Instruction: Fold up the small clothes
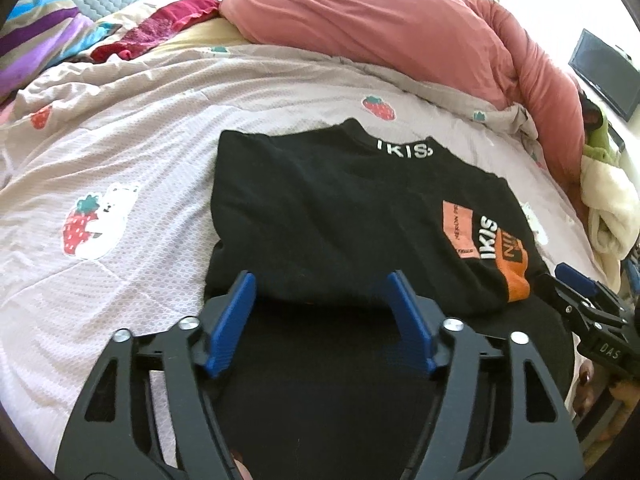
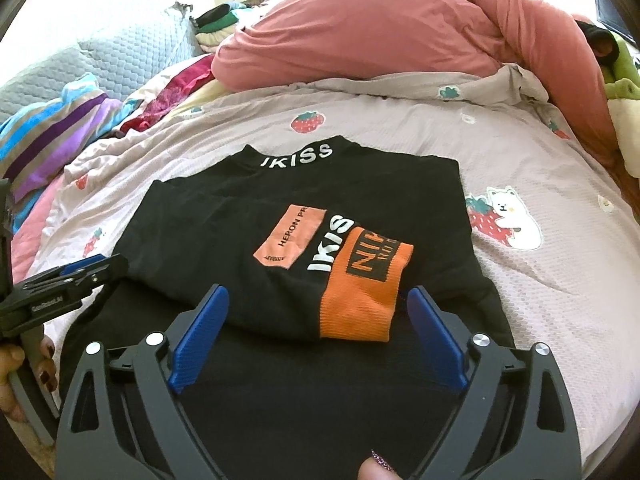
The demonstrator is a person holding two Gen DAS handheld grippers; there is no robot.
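A black top (image 1: 328, 200) with white "IKISS" on the collar lies on the bed, its sleeves folded in over the body. The sleeve with the orange cuff (image 2: 364, 300) lies on top, near the front fold. My left gripper (image 1: 320, 280) hovers open over the top's near left edge, and its blue pads (image 1: 232, 320) touch no cloth. My right gripper (image 2: 319, 292) stands wide open just before the orange cuff, which shows between the fingers without being pressed. Each gripper appears in the other's view: the right gripper (image 1: 576, 280) at the right edge, the left gripper (image 2: 92, 266) at the left edge.
The top rests on a pale quilt (image 1: 140, 152) printed with strawberries. A bunched pink duvet (image 1: 400, 36) lies along the far side. Striped and red cloths (image 1: 48, 40) pile up at the far left, and a green and white plush (image 1: 604, 168) sits at the right.
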